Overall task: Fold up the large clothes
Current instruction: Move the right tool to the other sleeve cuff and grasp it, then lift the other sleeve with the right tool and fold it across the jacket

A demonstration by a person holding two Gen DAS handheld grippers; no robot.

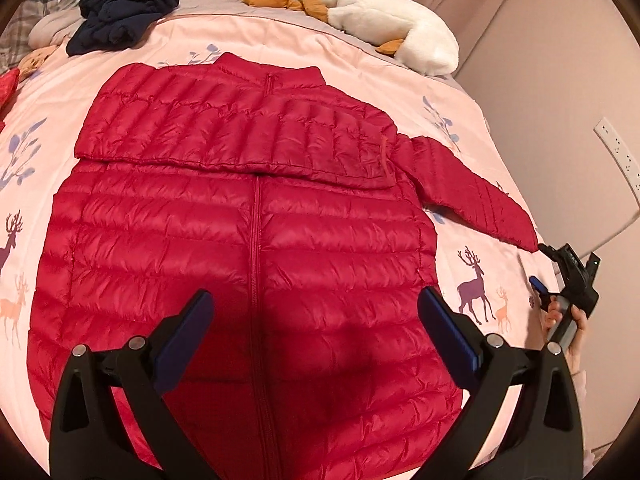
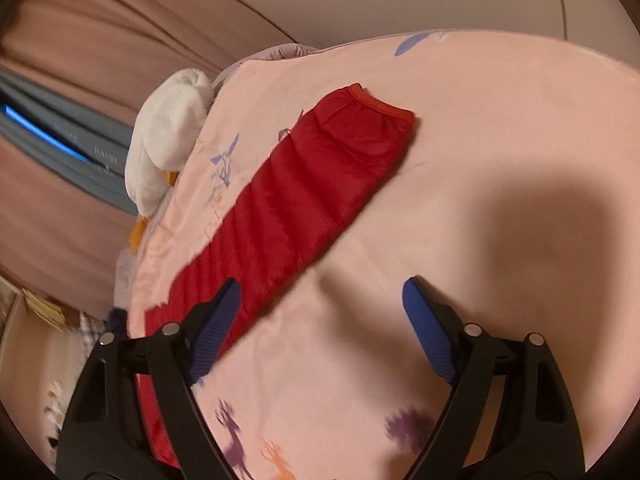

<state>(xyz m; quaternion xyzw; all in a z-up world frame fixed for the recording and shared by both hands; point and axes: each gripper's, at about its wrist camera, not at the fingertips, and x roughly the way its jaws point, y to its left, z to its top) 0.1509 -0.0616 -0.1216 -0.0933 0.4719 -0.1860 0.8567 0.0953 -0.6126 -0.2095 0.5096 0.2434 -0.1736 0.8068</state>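
A red quilted down jacket (image 1: 248, 232) lies front up on the pink bedspread (image 1: 472, 92). One sleeve is folded across the chest (image 1: 240, 132). The other sleeve (image 1: 476, 192) stretches out to the right; it also shows in the right wrist view (image 2: 304, 196), cuff pointing away. My left gripper (image 1: 316, 316) is open and empty above the jacket's lower front. My right gripper (image 2: 320, 312) is open and empty above the bedspread beside the stretched sleeve. It shows in the left wrist view (image 1: 560, 276) just past the cuff.
A navy garment (image 1: 120, 16) lies at the bed's far left. A white plush goose (image 1: 396, 28) lies at the far right, also in the right wrist view (image 2: 168, 140). A wall socket strip (image 1: 620, 152) is on the right wall. Curtains hang behind the bed.
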